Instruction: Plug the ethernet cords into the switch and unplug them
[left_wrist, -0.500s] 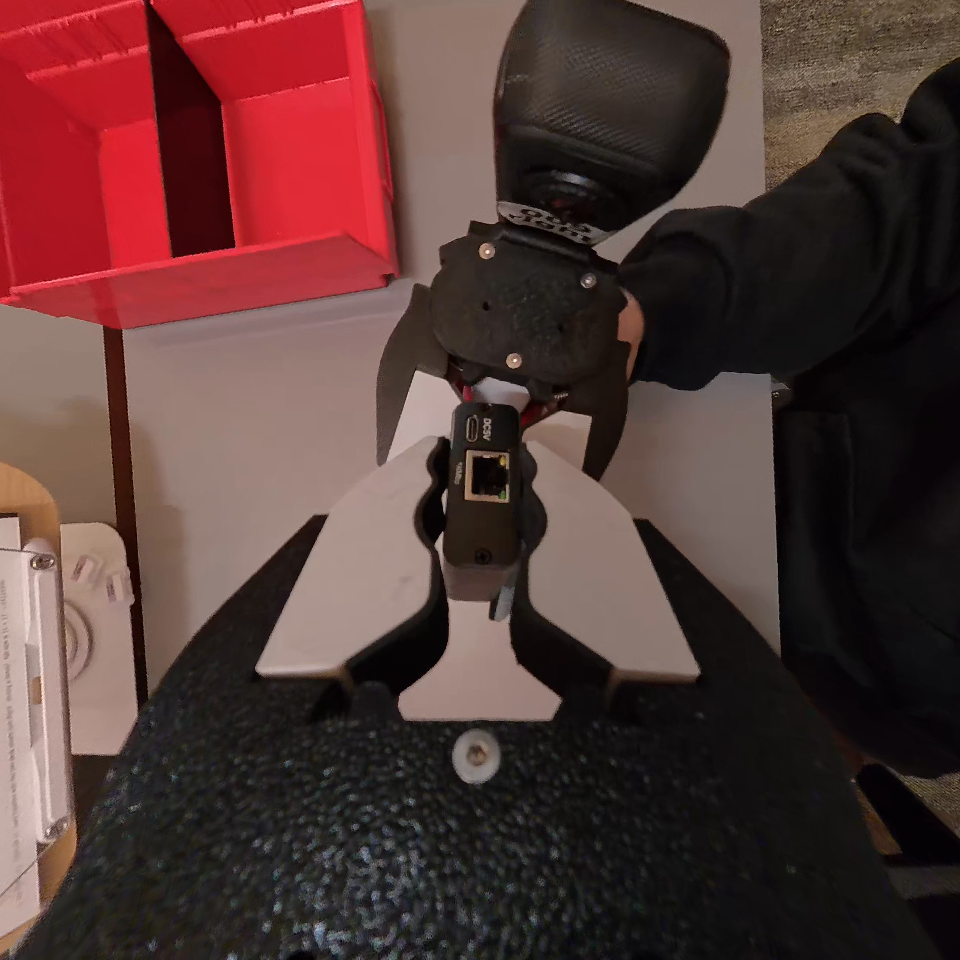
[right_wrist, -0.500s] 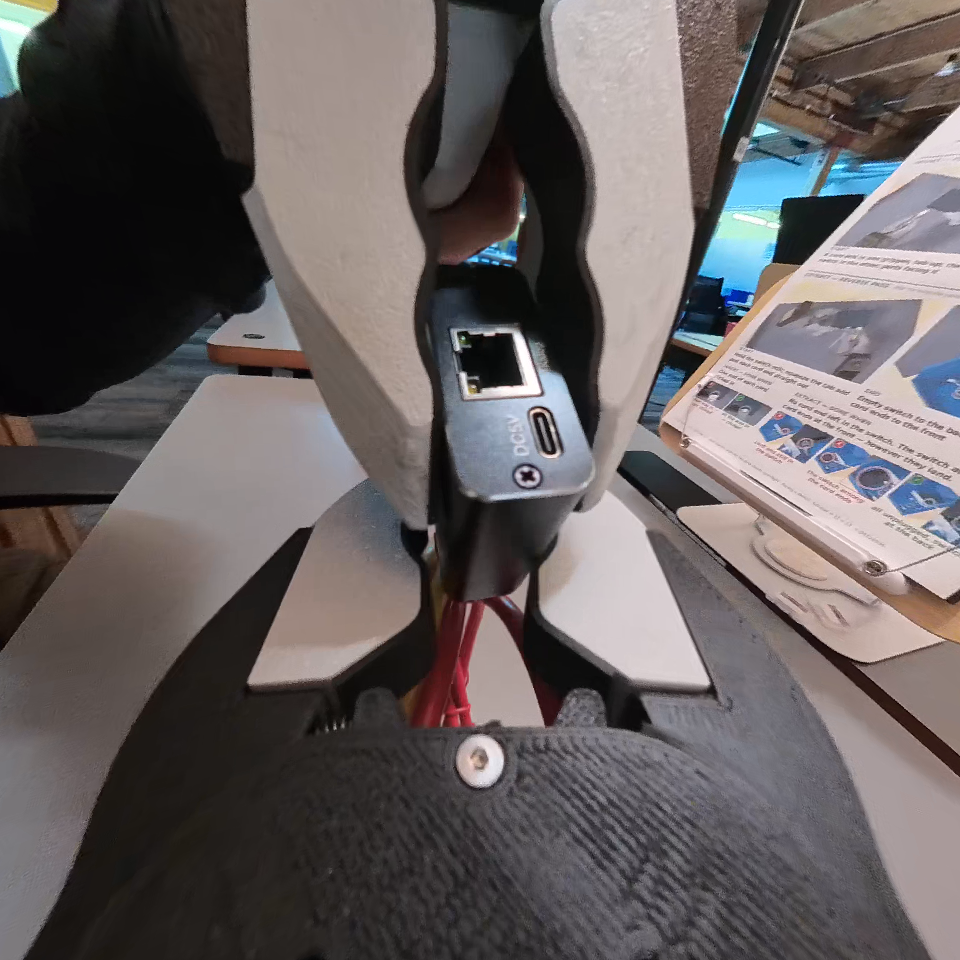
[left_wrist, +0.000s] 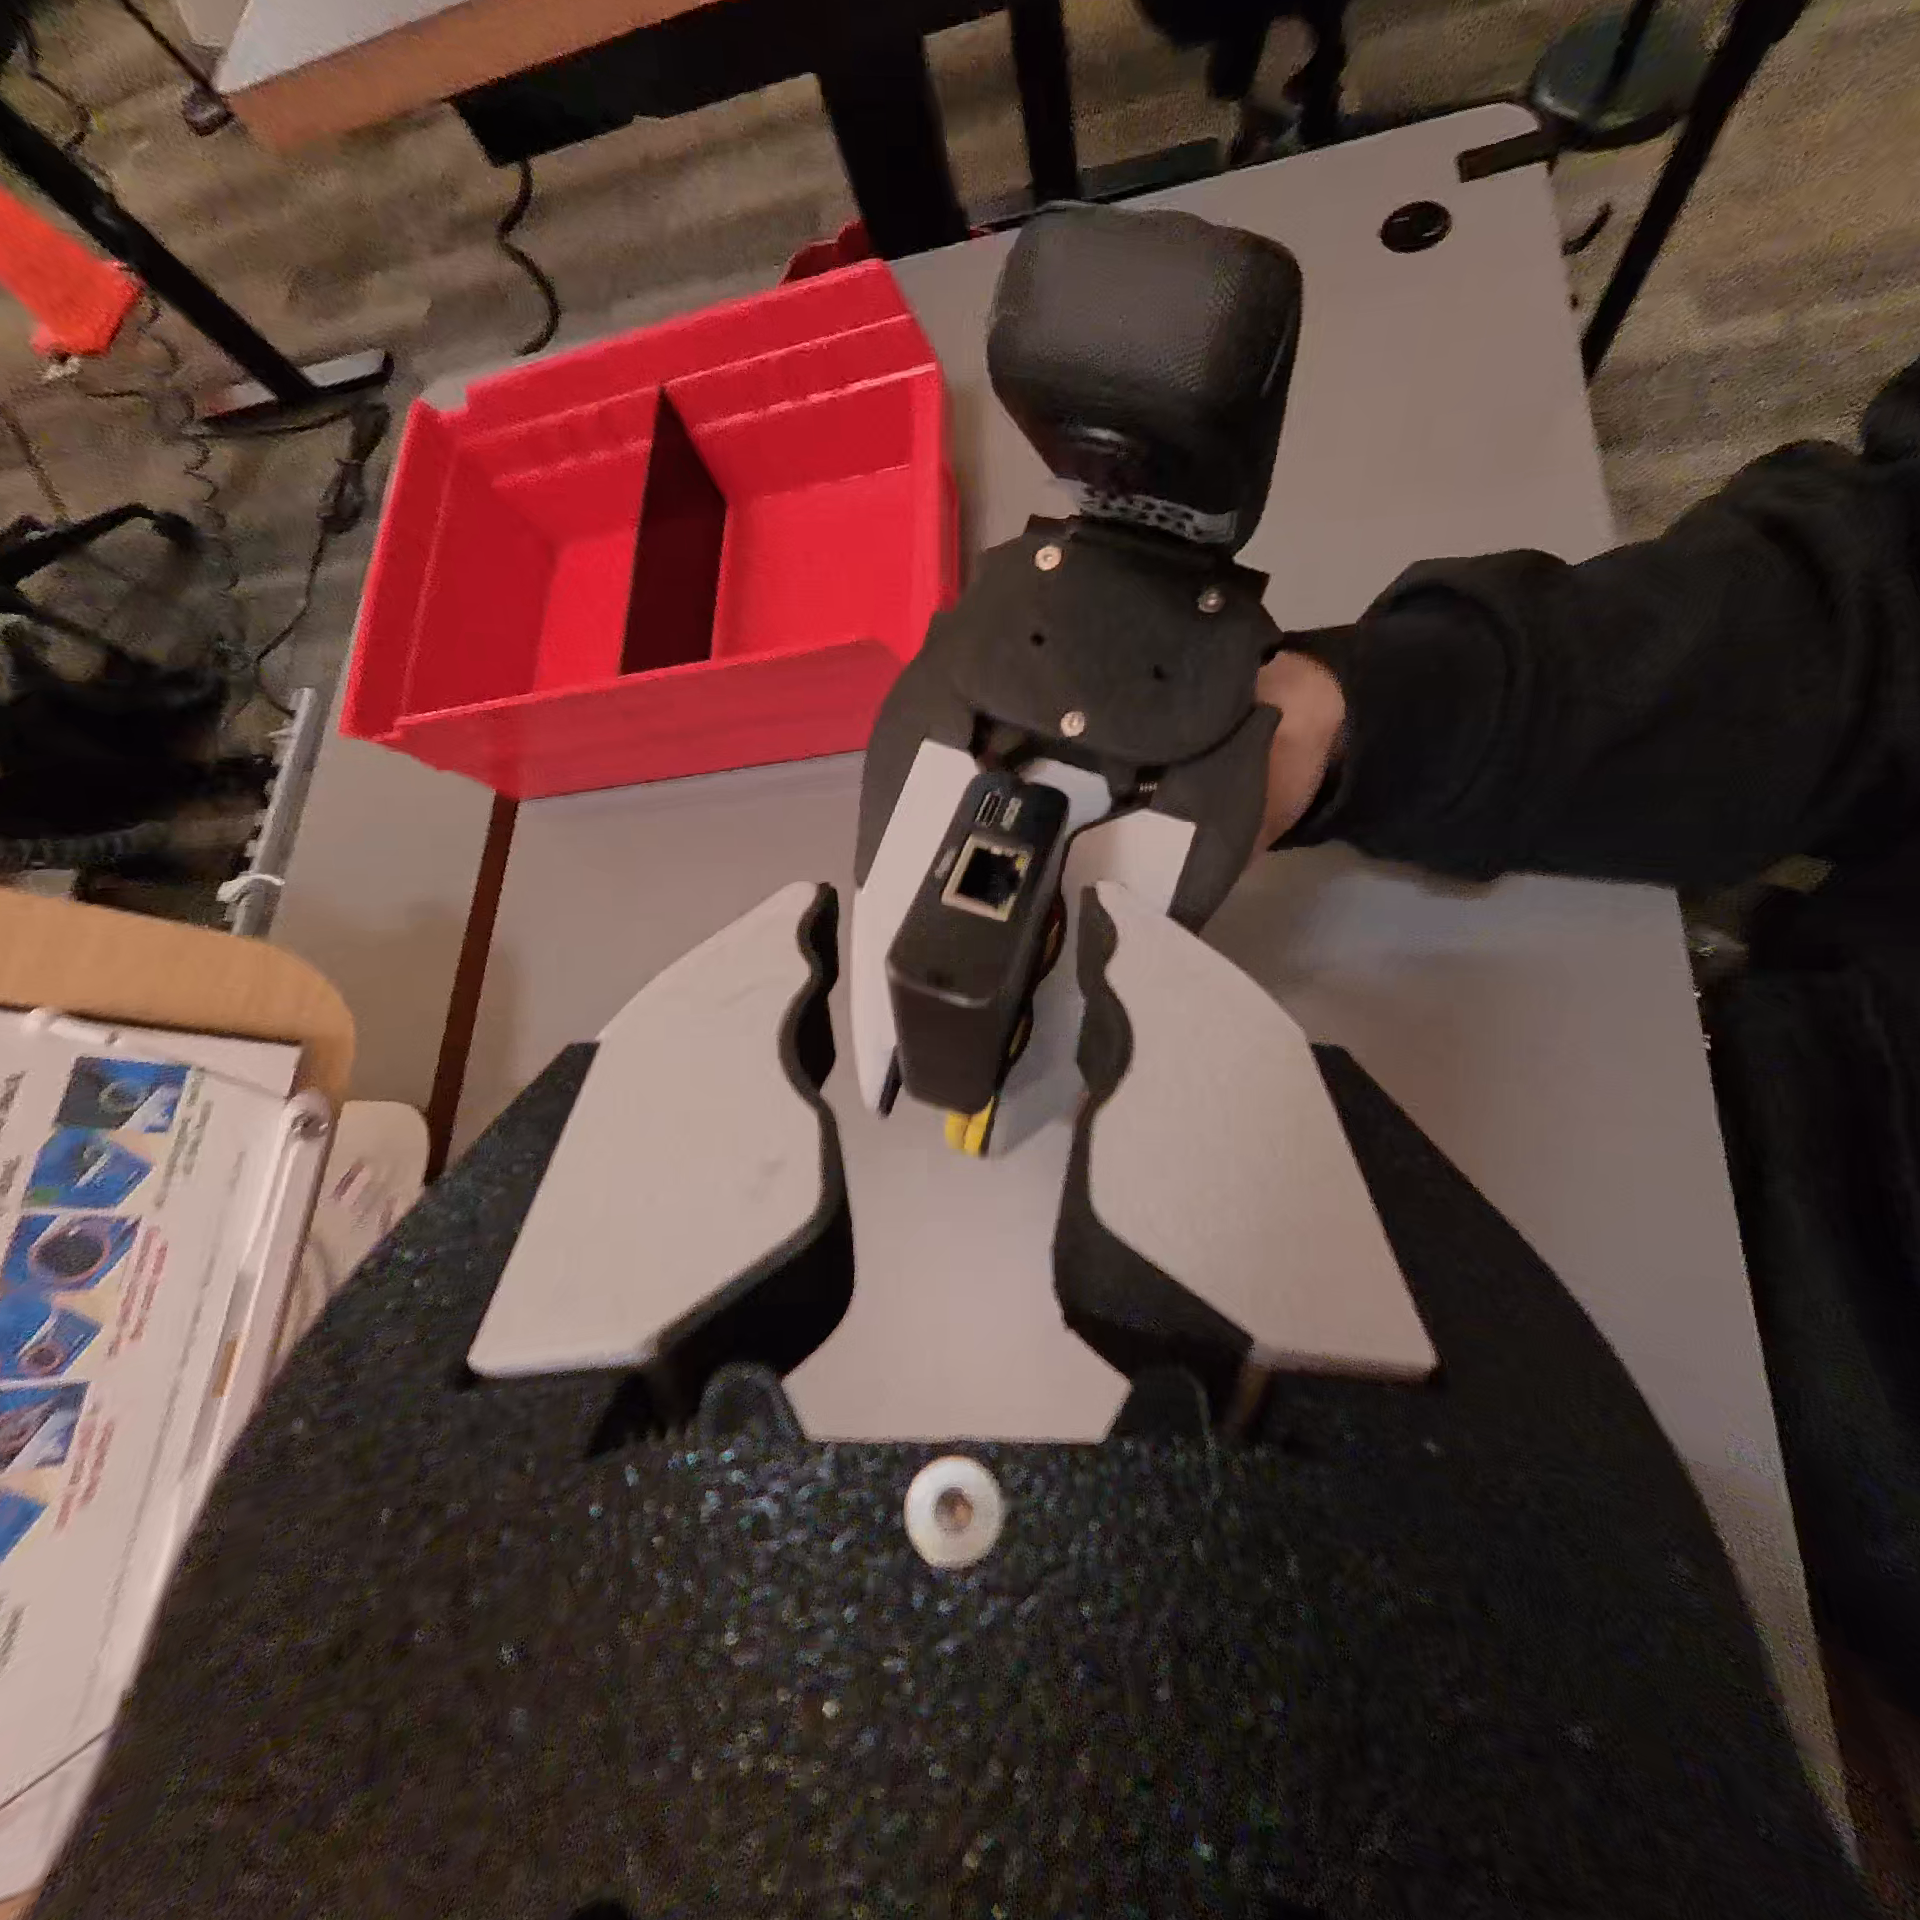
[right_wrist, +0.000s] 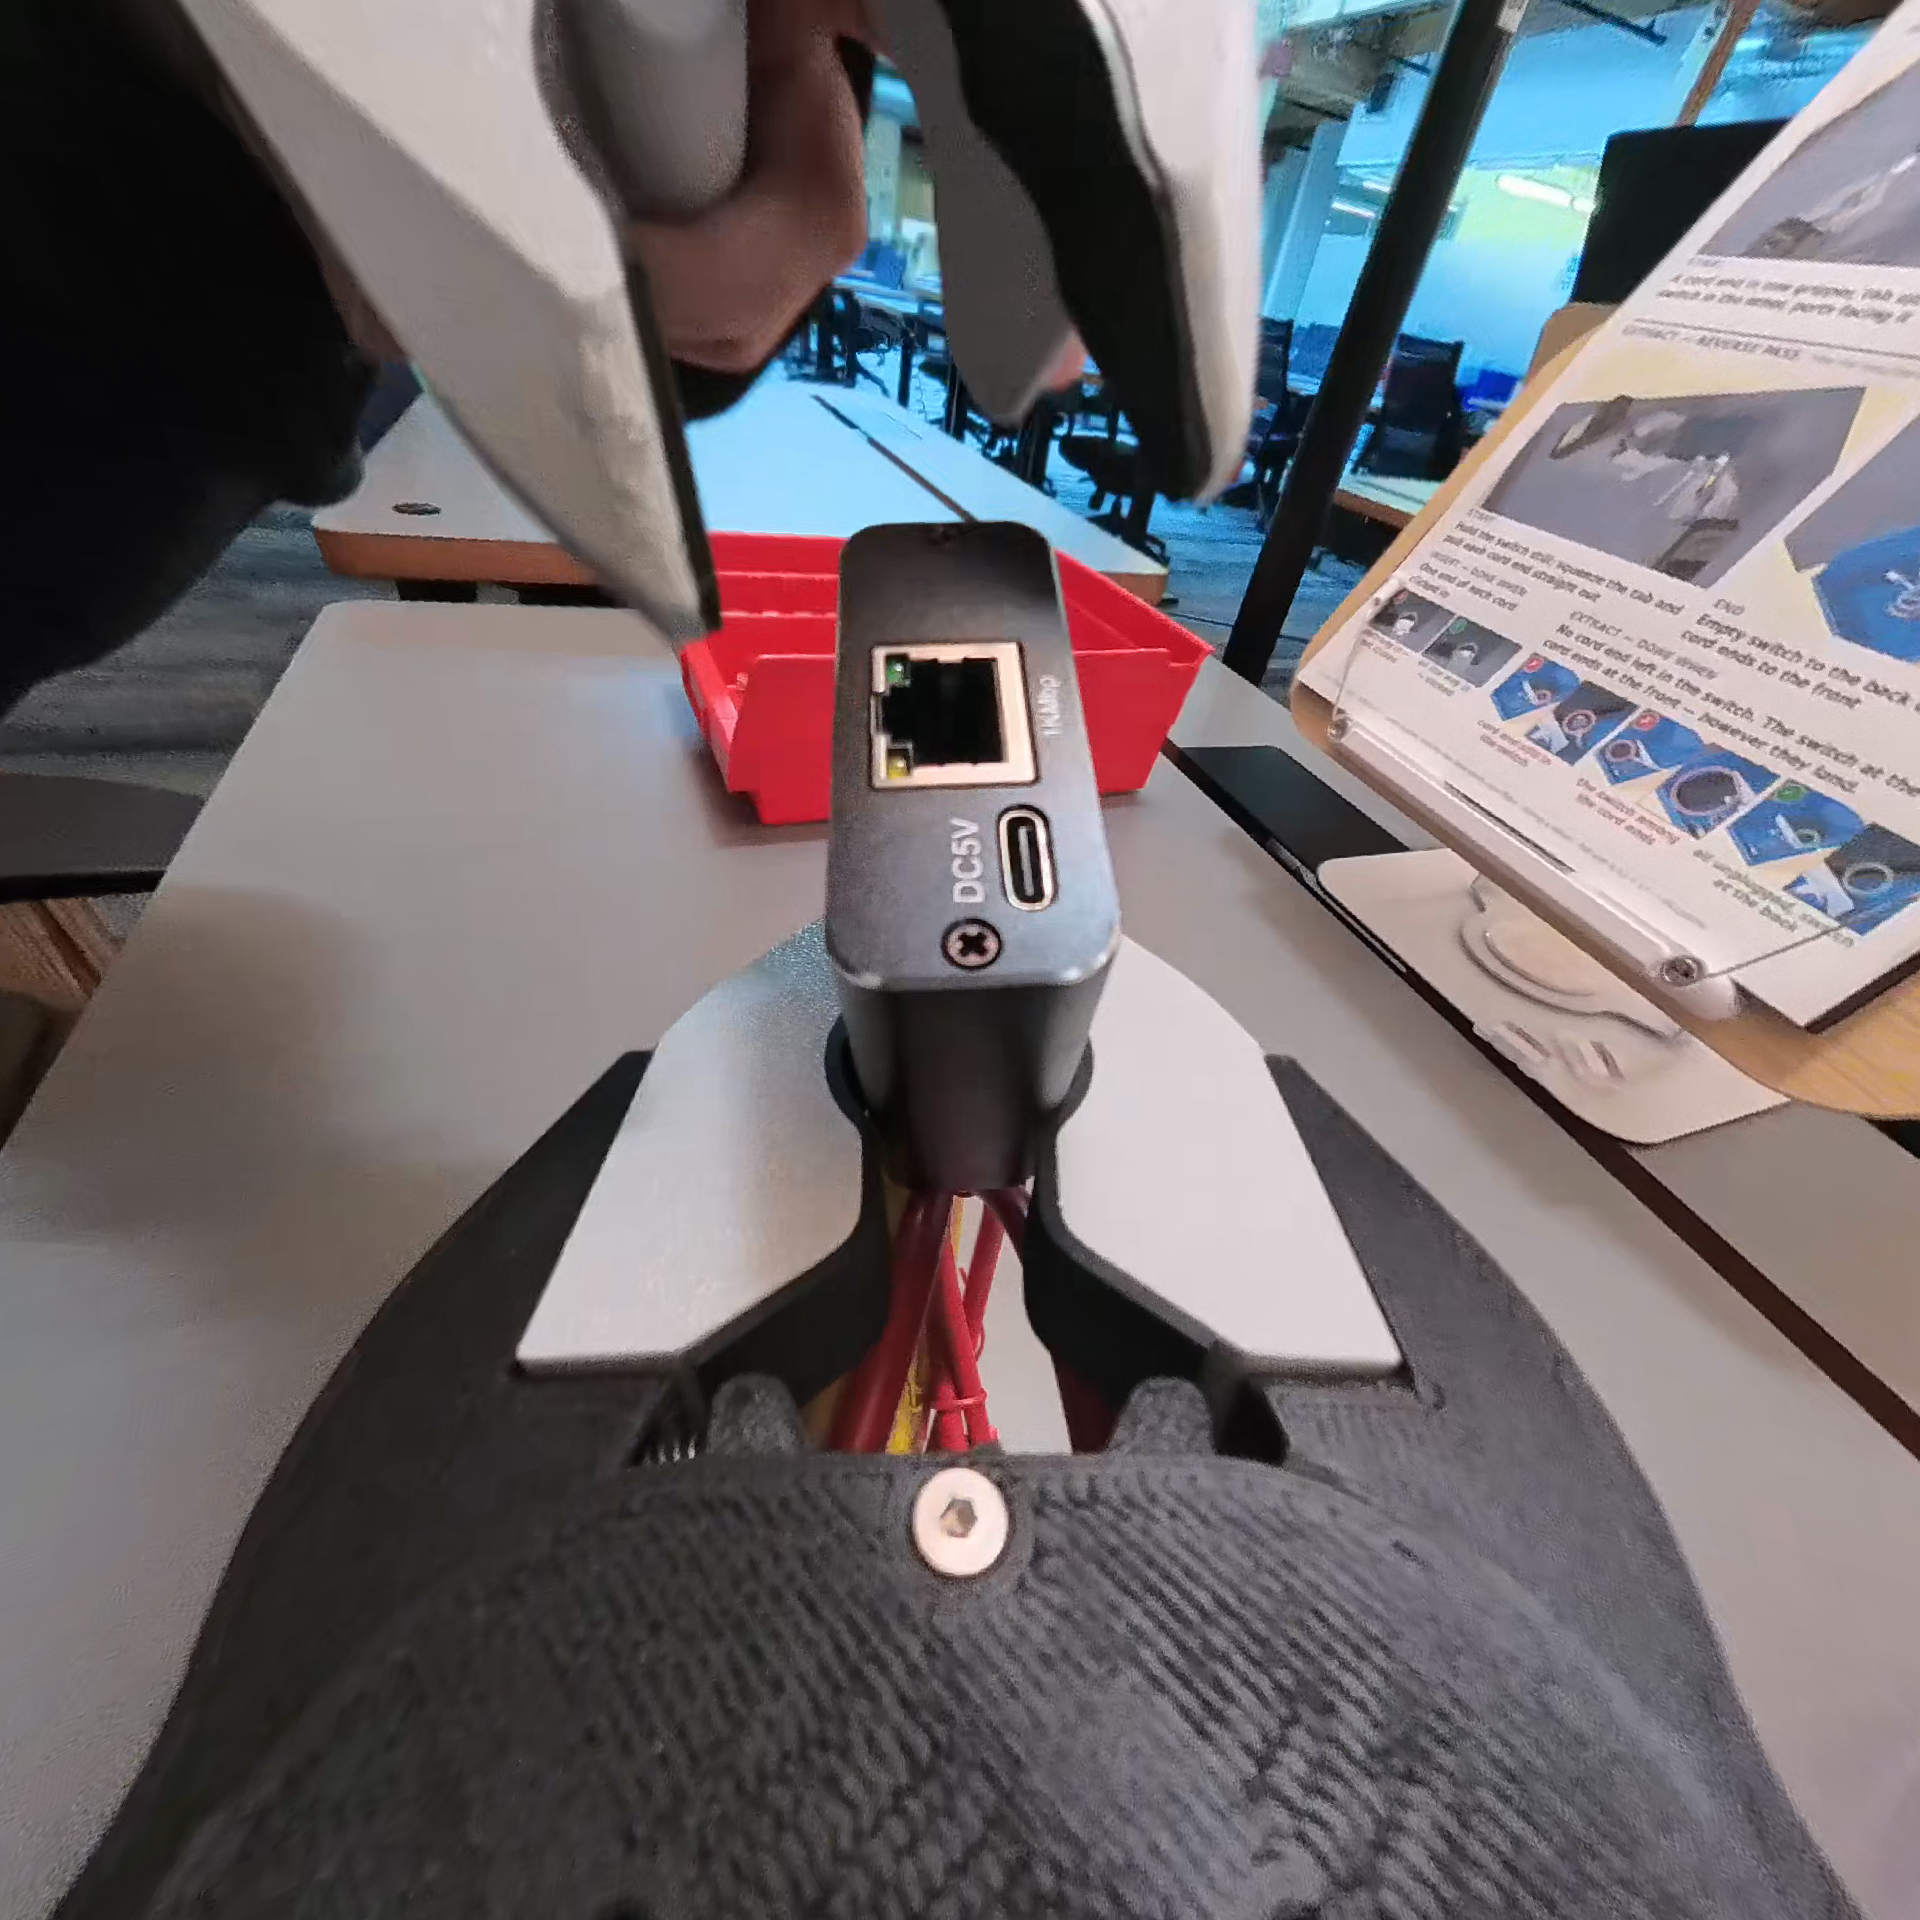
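— The left gripper (left_wrist: 951, 997) is letting go, see? A moment ago both were pinching the switch (right_wrist: 961, 790); now its fingers are spreading wide and backing off above it.

— So where's the box sitting?

— The right gripper (right_wrist: 956, 1081) is clamping it by the lower body, holding it up over the grey table (right_wrist: 436, 831), the empty port end facing the left one.

— And the cords?

— Red cords (right_wrist: 940, 1340) and a yellow one are trailing down from the far end, between the right fingers, so I'd guess those are plugged in.

— Handover done, then?

— Looks like it. The left one is empty, probably freeing itself to work a plug. The red bin (left_wrist: 665, 582) is waiting behind.
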